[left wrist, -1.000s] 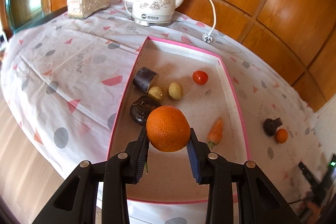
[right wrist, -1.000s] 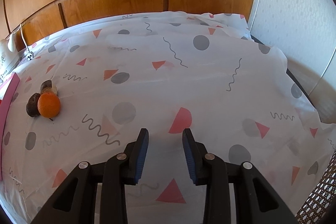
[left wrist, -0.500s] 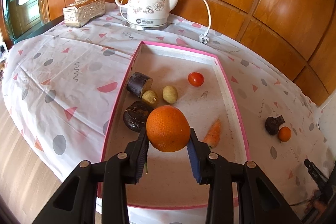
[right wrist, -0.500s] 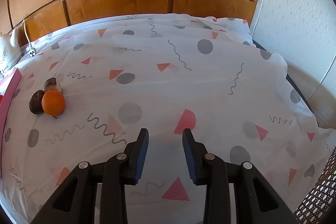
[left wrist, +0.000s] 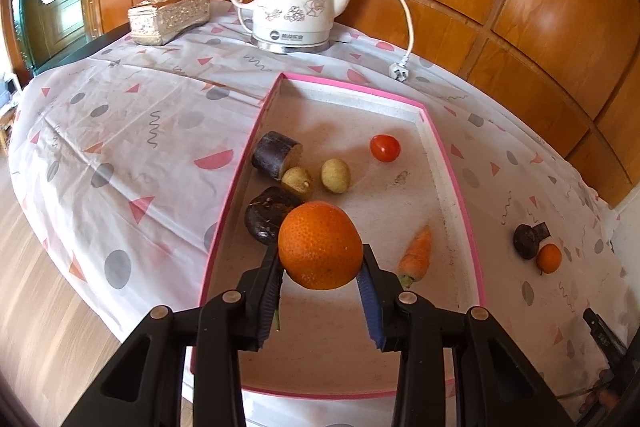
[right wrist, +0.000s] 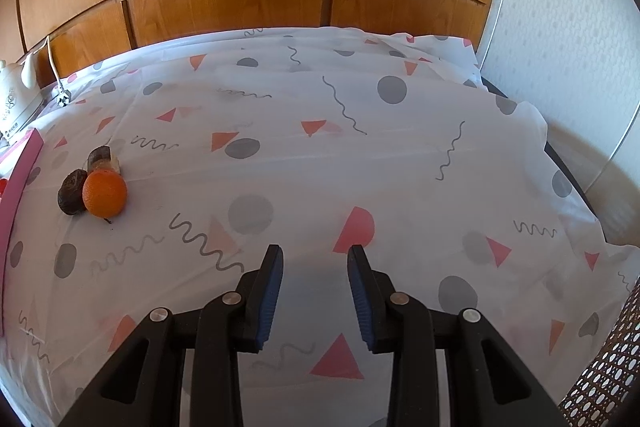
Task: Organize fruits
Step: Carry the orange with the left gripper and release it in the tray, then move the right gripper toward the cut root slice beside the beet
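Note:
My left gripper (left wrist: 320, 263) is shut on a large orange (left wrist: 320, 245) and holds it above the near part of the pink-rimmed tray (left wrist: 452, 163). In the tray lie a tomato (left wrist: 385, 148), a carrot (left wrist: 416, 253), two small yellow-green fruits (left wrist: 335, 175), and two dark purple pieces (left wrist: 276, 155). My right gripper (right wrist: 315, 259) is open and empty over the tablecloth. A small orange (right wrist: 105, 193) and dark pieces (right wrist: 72, 191) lie on the cloth far to its left; the small orange also shows in the left wrist view (left wrist: 549, 257).
A white kettle (left wrist: 294, 15) with a cord and plug (left wrist: 399, 70) and a tissue box (left wrist: 170, 15) stand at the table's back. Wooden wall panels close the back. The table's right edge (right wrist: 560, 163) drops beside a white wall.
The left gripper with the large orange has drawn back and lifted a little over the tray. The right gripper has shifted slightly toward the small orange.

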